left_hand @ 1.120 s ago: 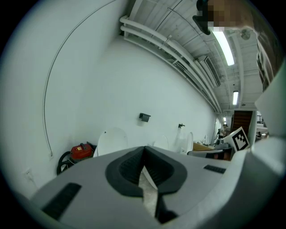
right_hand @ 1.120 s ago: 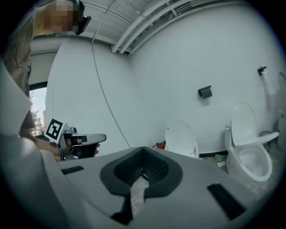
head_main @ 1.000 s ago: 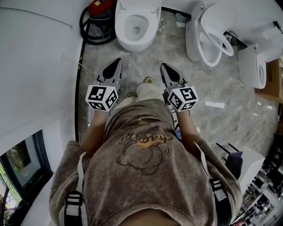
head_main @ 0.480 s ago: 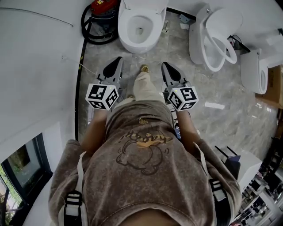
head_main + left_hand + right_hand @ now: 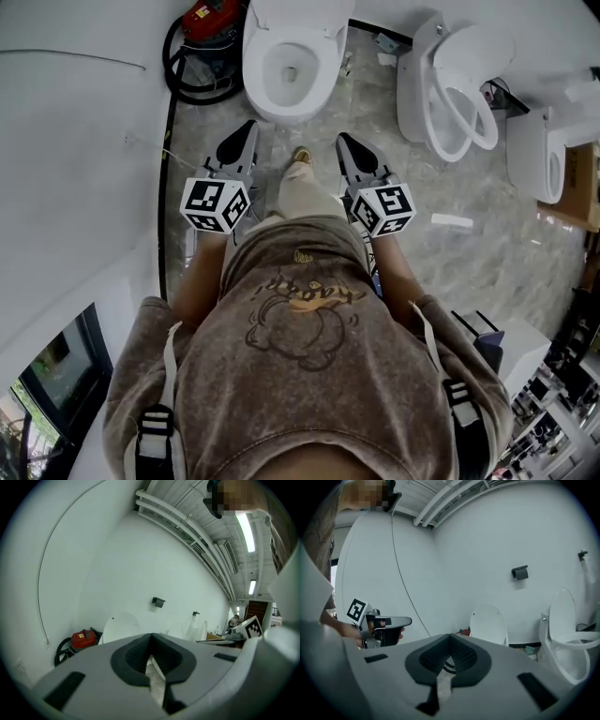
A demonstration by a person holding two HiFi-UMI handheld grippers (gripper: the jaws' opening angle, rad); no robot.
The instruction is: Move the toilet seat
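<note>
A white toilet (image 5: 289,66) stands straight ahead by the wall, its lid (image 5: 488,623) raised and the bowl open from above. My left gripper (image 5: 247,128) and right gripper (image 5: 344,142) are held side by side, both pointing at it and stopping short of its front rim. Both are shut with nothing between the jaws. In the left gripper view the shut jaws (image 5: 151,638) aim at the raised lid (image 5: 121,626). In the right gripper view the closed jaws (image 5: 450,640) point the same way, with the left gripper (image 5: 386,623) beside them.
A second toilet (image 5: 450,84) with its seat tipped up stands to the right, and a third (image 5: 539,155) further right. A red vacuum with a black hose (image 5: 202,33) sits left of the first toilet. The white wall (image 5: 84,141) runs along the left. The floor is grey marble tile (image 5: 469,197).
Both grippers have moved forward together with the person, and the toilet ahead now lies closer to their tips. Both jaws stay shut.
</note>
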